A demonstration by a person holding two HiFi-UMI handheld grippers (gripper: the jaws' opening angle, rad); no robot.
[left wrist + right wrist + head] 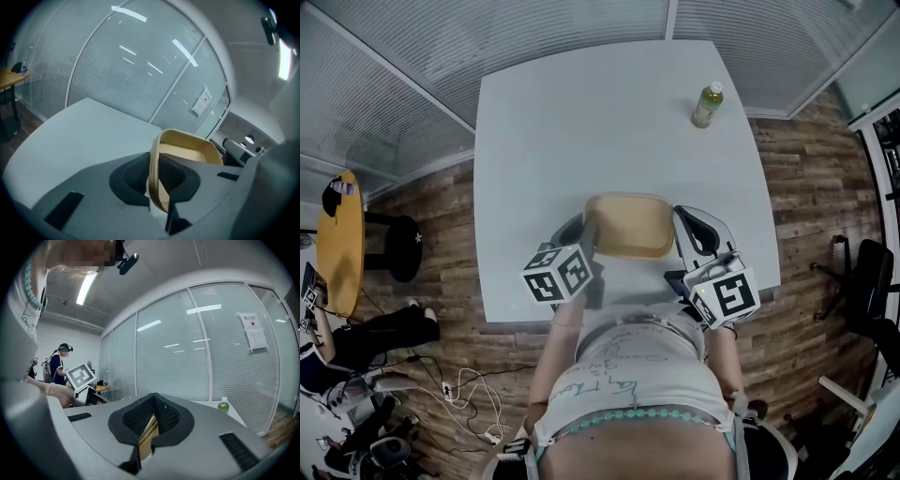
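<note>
Your left tool (587, 232) pinches the left rim of the tan tray (628, 225). In the left gripper view the thin rim stands on edge between the dark pads, and the pads press against it from both sides. Your right tool (682, 236) grips the opposite rim. The right gripper view shows its jaws drawn close on the tan edge, which fills the narrow slot between them.

The tray therefore sits between your two tools, straight in front of you, over the near part of the white table (581, 122). I cannot tell whether its base touches the table. From the head view, its inside shows only its own bare tan bottom.

A bottle (707, 104) stands upright near the table's far right corner, well apart from the tray and both tools. It has a light cap and a green label, and it holds a yellowish-green drink.
</note>
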